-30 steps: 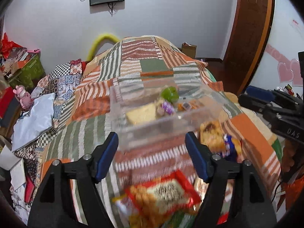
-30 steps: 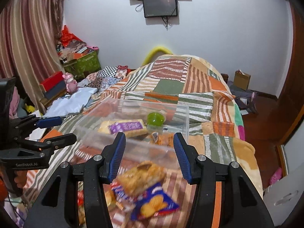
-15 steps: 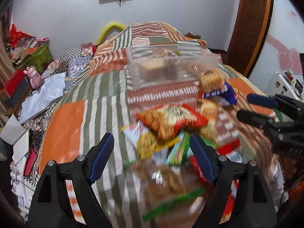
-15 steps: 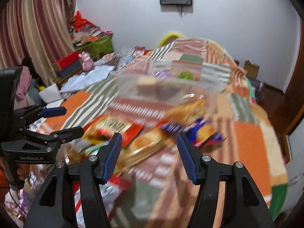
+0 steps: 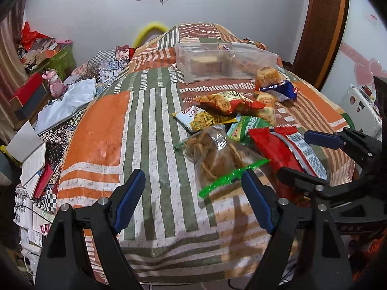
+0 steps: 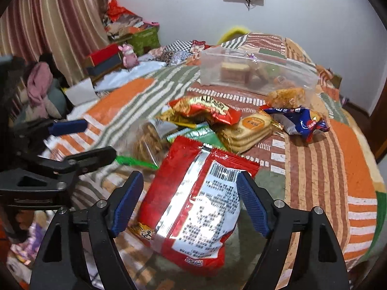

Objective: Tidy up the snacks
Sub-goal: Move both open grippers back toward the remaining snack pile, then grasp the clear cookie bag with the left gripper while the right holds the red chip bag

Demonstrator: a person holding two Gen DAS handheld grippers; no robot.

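A clear plastic box [image 5: 225, 60] [image 6: 256, 72] with a few snacks inside stands far back on the bed. A heap of snack packets lies nearer. My left gripper [image 5: 193, 200] [image 6: 82, 140] is open just short of a clear bag of brown sticks [image 5: 215, 154] with a green zip strip. My right gripper [image 6: 189, 200] [image 5: 312, 157] hangs over a red packet [image 6: 193, 193] [image 5: 285, 149] lying silver side up. Its jaws are opening, with the packet between them and the pads not pressing it. A red nut packet [image 6: 205, 108], biscuits [image 6: 249, 128] and a blue packet [image 6: 300, 120] lie beyond.
A patchwork bedspread [image 5: 108, 133] covers the bed, whose near edge drops off just below the grippers. Left of the bed are books and papers [image 5: 36, 164], a pink toy [image 5: 54, 82] and a green crate [image 6: 145, 38]. A wooden door [image 5: 321, 24] stands at the right.
Both grippers have drawn back and down from the clear box to the near end of the snack heap. The right jaws have widened, and the red packet now lies between them.
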